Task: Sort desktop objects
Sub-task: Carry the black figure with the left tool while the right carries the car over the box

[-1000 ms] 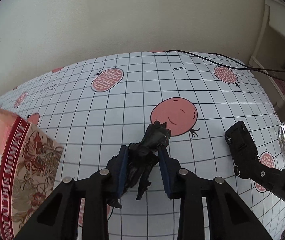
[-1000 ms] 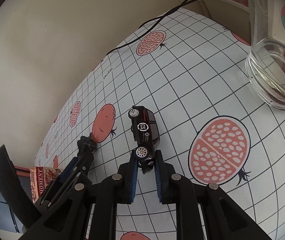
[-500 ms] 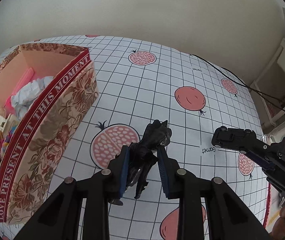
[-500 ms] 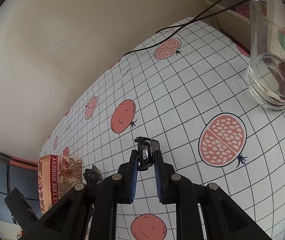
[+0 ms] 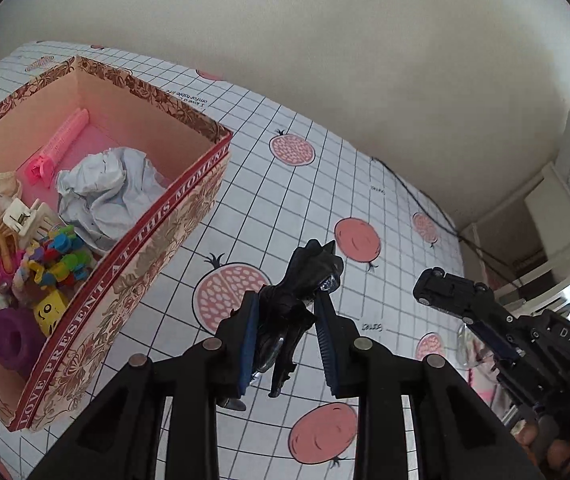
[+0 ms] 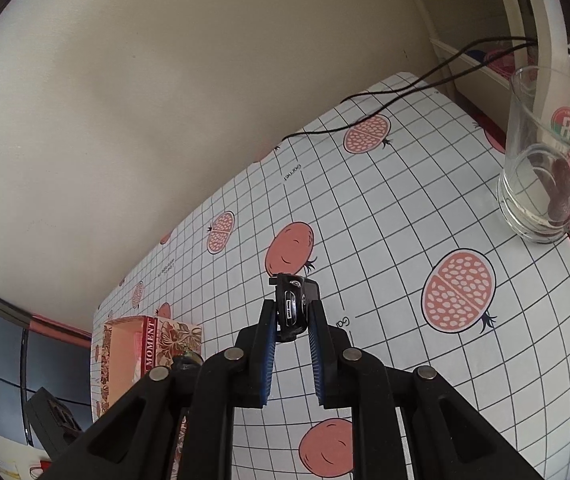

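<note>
Above a pomegranate-print tablecloth (image 5: 269, 184), the left gripper (image 5: 285, 320) clamps a black figurine (image 5: 305, 280) and the right gripper (image 6: 291, 320) a toy car (image 6: 291, 304) (both likely bound for the gift box (image 5: 133, 264)).

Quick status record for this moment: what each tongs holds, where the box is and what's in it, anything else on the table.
left tongs: shut on a black toy figure, lifted off the table
right tongs: shut on a black toy car, also lifted
box: open floral gift box, to the left of the left tongs
box contents: pink comb, crumpled paper, white hair clip, colourful small toys, purple ring
elsewhere: drinking glass at the table's right edge
</note>
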A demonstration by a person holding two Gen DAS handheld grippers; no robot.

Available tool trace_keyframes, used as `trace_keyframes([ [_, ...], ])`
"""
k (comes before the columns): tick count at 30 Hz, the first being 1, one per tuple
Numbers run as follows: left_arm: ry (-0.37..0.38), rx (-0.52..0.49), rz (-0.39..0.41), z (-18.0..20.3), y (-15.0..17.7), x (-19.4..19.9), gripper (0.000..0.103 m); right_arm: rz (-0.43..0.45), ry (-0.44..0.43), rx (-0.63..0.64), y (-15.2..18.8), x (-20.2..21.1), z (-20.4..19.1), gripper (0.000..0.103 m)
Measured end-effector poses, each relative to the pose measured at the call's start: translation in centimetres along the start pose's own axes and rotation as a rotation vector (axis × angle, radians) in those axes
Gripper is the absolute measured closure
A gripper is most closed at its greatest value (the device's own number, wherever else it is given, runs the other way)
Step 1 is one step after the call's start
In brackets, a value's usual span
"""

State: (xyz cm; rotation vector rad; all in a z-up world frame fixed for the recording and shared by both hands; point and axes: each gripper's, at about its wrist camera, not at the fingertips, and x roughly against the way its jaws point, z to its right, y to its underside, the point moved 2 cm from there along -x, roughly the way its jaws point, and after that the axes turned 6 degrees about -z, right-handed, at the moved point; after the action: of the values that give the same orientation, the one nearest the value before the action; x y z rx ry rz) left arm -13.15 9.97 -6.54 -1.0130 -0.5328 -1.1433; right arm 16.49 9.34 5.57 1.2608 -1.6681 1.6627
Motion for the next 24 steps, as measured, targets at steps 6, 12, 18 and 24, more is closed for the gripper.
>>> trace_keyframes([
  [6, 0.091, 0.034, 0.078, 0.3, -1.2, 3.4, 0.074, 0.116, -0.063, 0.067, -0.7, 3.9, -3.3, 0.086],
  [12, 0.148, 0.036, 0.17, 0.8, -2.1, 7.5, 0.074, 0.212, -0.122, 0.142, -0.5, 7.4, -6.3, 0.086],
  [18, 0.179, 0.045, 0.226, 0.2, -2.5, 10.4, 0.074, 0.254, -0.152, 0.196, 0.2, 8.5, -8.3, 0.086],
  [24, 0.185, 0.076, 0.255, -1.6, -3.1, 12.2, 0.074, 0.247, -0.166, 0.225, 1.1, 7.7, -9.7, 0.086],
])
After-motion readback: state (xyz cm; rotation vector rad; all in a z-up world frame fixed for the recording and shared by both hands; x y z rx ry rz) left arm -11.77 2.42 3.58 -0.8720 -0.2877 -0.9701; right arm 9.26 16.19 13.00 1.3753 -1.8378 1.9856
